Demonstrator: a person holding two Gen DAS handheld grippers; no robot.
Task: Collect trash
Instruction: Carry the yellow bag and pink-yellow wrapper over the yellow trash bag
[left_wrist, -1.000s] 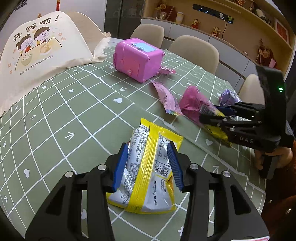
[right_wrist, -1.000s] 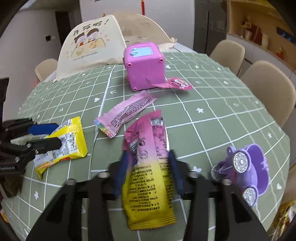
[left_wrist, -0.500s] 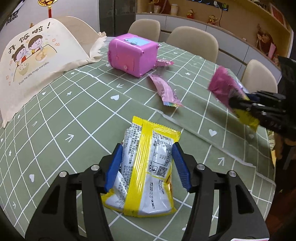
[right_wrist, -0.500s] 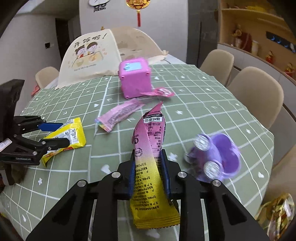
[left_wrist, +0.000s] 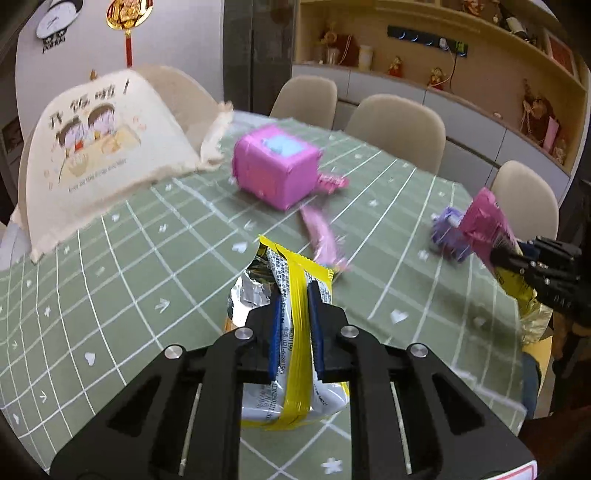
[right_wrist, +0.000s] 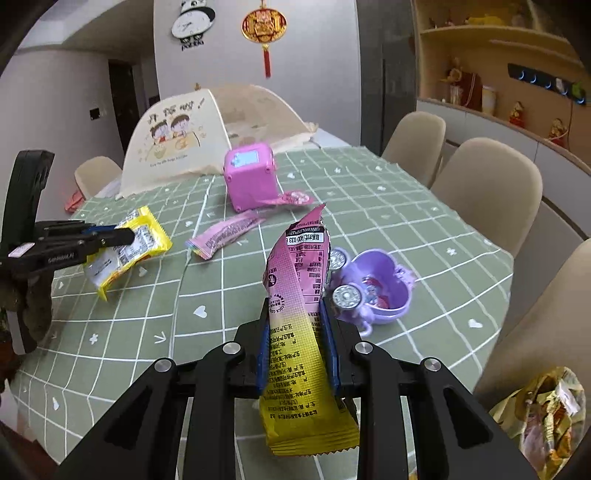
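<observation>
My left gripper (left_wrist: 295, 317) has its jaws closing, and the blue pads press a yellow and silver snack wrapper (left_wrist: 258, 291) held off the green checked tablecloth (left_wrist: 110, 295). In the right wrist view that left gripper (right_wrist: 123, 234) holds the yellow wrapper (right_wrist: 144, 247) at the left. My right gripper (right_wrist: 297, 339) is shut on an upright pink and yellow wrapper (right_wrist: 295, 280). A flat pink wrapper (right_wrist: 225, 236) lies mid-table. A small pink foil lid (right_wrist: 291, 199) rests beside the cube.
A pink cube toy (right_wrist: 251, 177) and a cream food cover (right_wrist: 184, 140) stand at the back. A purple toy carriage (right_wrist: 373, 291) sits just right of my right gripper. Beige chairs (right_wrist: 487, 192) ring the table. A bag of wrappers (right_wrist: 546, 410) hangs below the right edge.
The left jaws closed on the yellow wrapper and lifted it off the cloth. The right gripper carried the pink and yellow wrapper up and back toward the table's near edge.
</observation>
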